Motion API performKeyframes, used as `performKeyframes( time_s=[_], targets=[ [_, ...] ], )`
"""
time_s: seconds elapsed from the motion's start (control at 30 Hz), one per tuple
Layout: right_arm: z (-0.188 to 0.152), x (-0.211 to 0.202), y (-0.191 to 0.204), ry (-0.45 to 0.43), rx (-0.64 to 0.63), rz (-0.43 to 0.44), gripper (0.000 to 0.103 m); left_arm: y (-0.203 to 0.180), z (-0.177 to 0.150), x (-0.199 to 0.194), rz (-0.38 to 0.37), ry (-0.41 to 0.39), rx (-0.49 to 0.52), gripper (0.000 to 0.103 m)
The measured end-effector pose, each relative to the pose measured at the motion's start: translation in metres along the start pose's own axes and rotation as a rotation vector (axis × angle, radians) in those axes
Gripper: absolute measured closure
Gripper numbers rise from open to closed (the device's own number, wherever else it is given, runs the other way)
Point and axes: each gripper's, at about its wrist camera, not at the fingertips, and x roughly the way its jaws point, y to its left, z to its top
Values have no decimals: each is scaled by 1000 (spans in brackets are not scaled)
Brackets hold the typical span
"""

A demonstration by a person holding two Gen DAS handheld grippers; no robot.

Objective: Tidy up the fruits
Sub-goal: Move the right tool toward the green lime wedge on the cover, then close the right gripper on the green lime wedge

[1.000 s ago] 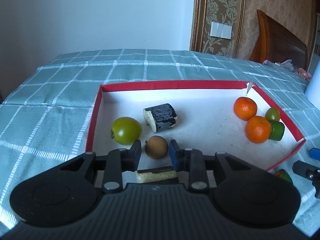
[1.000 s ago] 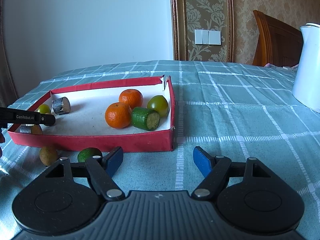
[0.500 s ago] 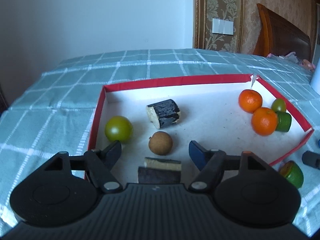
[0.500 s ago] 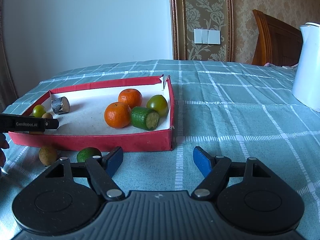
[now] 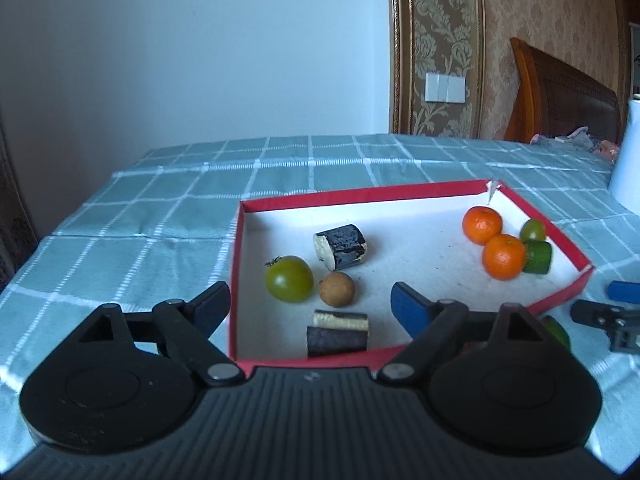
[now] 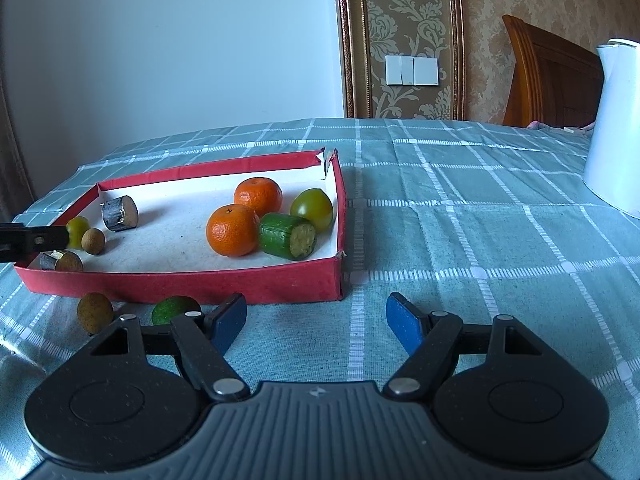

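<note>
A red-walled box [image 5: 360,196] [image 6: 280,280] with a white floor lies on the checked cloth. It holds a green tomato [image 5: 289,279], a brown longan [image 5: 337,289], two dark cut pieces [image 5: 340,241] [image 5: 337,333], two oranges [image 5: 503,256] [image 6: 233,230], a green cut piece [image 6: 287,235] and another green tomato [image 6: 312,209]. My left gripper [image 5: 310,308] is open and empty above the box's near wall. My right gripper [image 6: 316,320] is open and empty over the cloth. A longan [image 6: 94,312] and a lime [image 6: 175,309] lie outside the box, just left of it.
A white kettle [image 6: 616,128] stands at the far right of the table. A wooden headboard [image 6: 552,76] and a wall are behind. The left gripper's finger shows in the right wrist view [image 6: 32,240] at the box's left end.
My left gripper has opened, let go of the longan and drawn back; the longan and a dark piece now lie on the box floor. My right gripper has hardly moved.
</note>
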Motion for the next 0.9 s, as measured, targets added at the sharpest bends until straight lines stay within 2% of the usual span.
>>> performKeyframes(
  time_s=[0.3, 0.5, 0.6, 0.7, 0.8, 0.9],
  targets=[
    [-1, -6, 2, -37, -7, 8, 26, 8, -31, -35, -40, 28, -20, 13],
    [-6, -22, 17, -49, -39, 118, 26, 18, -46, -28, -24, 86, -48, 13],
    [-10, -28, 32, -66, -91, 138, 26, 24, -49, -20, -26, 112, -77, 13],
    [-13, -23, 45, -35, -147, 136, 26, 25, -51, -13, -28, 127, -89, 13],
    [-12, -21, 51, -34, -148, 152, 26, 25, -52, -11, -24, 131, -86, 10],
    [-11, -16, 56, -14, -166, 158, 38, 25, -51, -9, -29, 130, -91, 8]
  ],
)
